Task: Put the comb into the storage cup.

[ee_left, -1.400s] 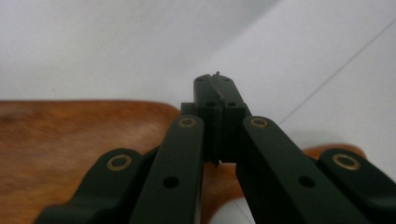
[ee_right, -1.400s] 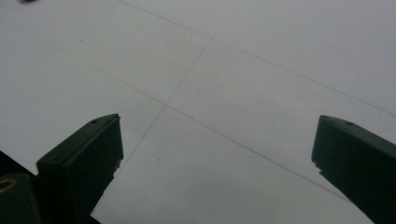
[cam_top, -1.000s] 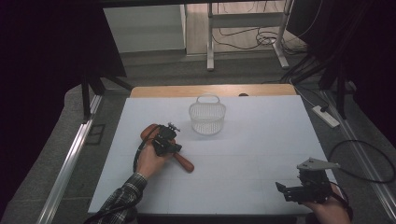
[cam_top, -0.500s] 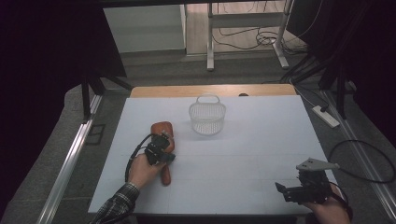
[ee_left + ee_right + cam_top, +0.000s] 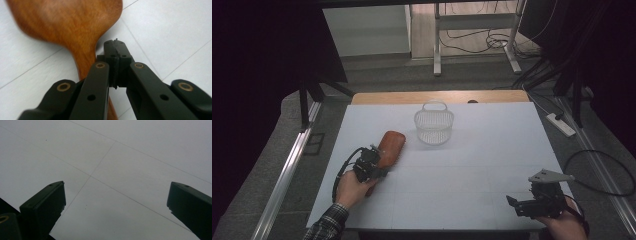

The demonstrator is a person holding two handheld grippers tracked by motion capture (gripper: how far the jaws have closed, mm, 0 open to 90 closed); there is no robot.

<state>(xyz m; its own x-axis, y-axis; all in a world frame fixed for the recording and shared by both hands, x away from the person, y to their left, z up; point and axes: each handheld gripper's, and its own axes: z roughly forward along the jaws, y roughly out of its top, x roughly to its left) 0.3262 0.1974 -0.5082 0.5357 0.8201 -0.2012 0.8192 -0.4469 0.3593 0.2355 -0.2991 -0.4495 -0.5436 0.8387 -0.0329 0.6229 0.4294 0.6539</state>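
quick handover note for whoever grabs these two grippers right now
Left gripper: jaws shut together beside the wooden spoon's neck, with nothing between them; it sits over the spoon's handle.
Right gripper: jaws wide open and empty, low over the bare white table at the near right corner.
Wooden spoon: lies flat, bowl end pointing toward the white basket, a short gap apart.
Done: spoon lies near the basket.
Left, probably: get a real grip on the spoon and put it in the basket, which looks empty.
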